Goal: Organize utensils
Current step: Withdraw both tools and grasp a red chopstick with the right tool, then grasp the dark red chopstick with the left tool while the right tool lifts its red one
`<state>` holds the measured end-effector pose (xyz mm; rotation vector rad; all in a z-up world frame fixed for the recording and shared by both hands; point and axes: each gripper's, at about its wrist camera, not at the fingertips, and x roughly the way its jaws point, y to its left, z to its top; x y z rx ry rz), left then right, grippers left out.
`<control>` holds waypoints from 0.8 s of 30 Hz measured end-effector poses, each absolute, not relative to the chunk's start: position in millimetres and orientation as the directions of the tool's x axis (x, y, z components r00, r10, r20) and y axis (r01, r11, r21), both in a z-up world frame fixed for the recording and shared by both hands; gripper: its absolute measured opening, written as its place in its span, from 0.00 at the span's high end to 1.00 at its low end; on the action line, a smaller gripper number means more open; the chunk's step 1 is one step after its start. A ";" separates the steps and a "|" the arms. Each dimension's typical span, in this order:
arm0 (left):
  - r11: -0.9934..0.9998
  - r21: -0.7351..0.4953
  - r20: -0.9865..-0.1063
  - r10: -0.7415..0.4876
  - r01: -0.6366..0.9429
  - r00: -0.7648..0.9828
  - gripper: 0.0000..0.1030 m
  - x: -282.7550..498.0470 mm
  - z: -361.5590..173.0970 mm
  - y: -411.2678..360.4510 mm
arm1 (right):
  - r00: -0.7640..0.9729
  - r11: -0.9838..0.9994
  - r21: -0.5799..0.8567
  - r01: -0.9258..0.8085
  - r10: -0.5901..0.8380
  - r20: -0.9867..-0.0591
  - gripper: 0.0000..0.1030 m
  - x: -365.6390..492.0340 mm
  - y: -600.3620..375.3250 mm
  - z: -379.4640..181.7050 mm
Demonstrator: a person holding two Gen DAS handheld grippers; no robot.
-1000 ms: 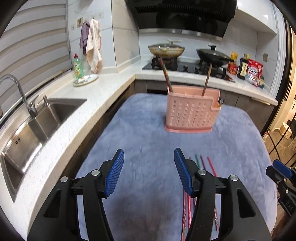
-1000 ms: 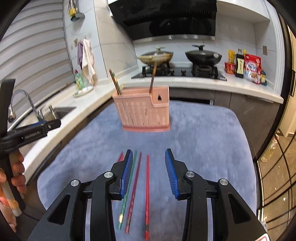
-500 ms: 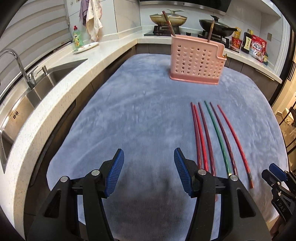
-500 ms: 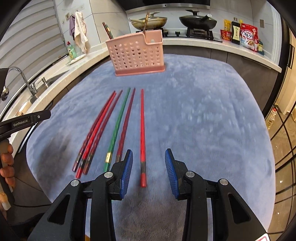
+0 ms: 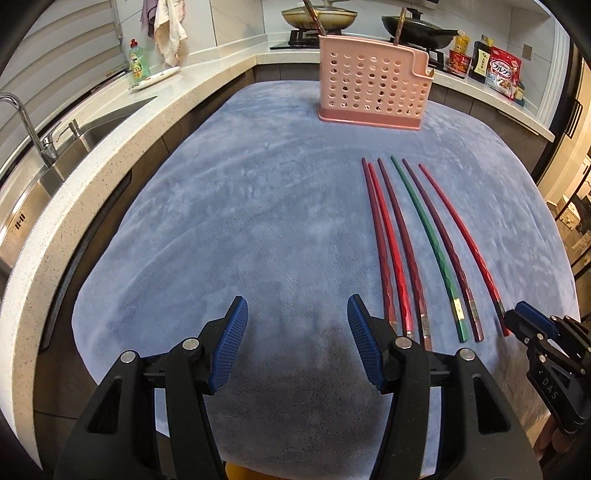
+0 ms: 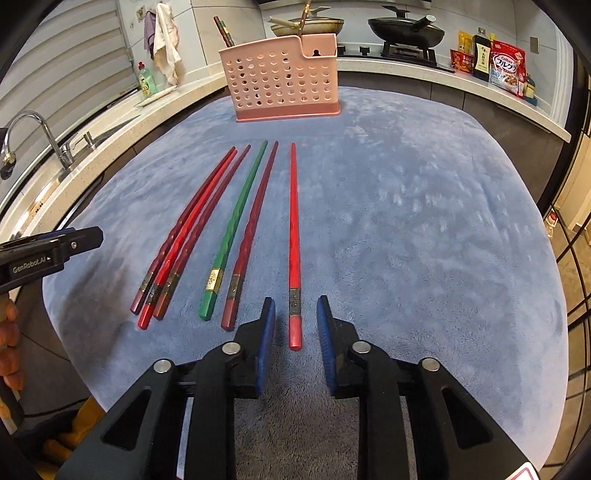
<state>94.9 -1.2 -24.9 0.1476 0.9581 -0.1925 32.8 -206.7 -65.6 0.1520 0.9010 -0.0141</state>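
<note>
Several chopsticks lie side by side on a blue-grey mat [image 6: 406, 221]: a cluster of three red ones [image 6: 184, 236], a green one [image 6: 236, 221], a dark red one [image 6: 251, 229] and a single bright red one [image 6: 293, 236]. My right gripper [image 6: 295, 314] is open, its fingertips either side of the near end of the bright red chopstick, not touching it. My left gripper [image 5: 295, 314] is open and empty over the mat, left of the chopsticks [image 5: 406, 240]. A pink perforated utensil holder [image 6: 280, 85] stands at the mat's far end with two chopsticks upright in it.
A sink with tap [image 5: 33, 122] lies along the left counter. A dish-soap bottle [image 5: 136, 62] stands behind it. Pans sit on the hob [image 6: 402, 33] at the back, with food packets [image 6: 506, 66] at the back right. The mat's right edge drops off.
Both grippers have tilted down and come low over the mat. The right gripper now straddles the near end of the bright red chopstick. Both stay open.
</note>
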 end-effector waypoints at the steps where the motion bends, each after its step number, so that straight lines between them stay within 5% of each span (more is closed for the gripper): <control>1: 0.972 0.039 -0.825 -0.099 0.231 0.556 0.48 94.6 -26.0 -2.2 | 0.616 0.990 0.123 0.074 0.052 -0.786 0.88 33.9 -205.9 -67.9; 24: 0.949 -0.040 -0.869 -0.188 0.314 0.457 0.42 83.3 -51.3 -27.0 | 0.596 0.987 0.142 0.080 0.067 -0.801 0.93 33.7 -206.7 -77.5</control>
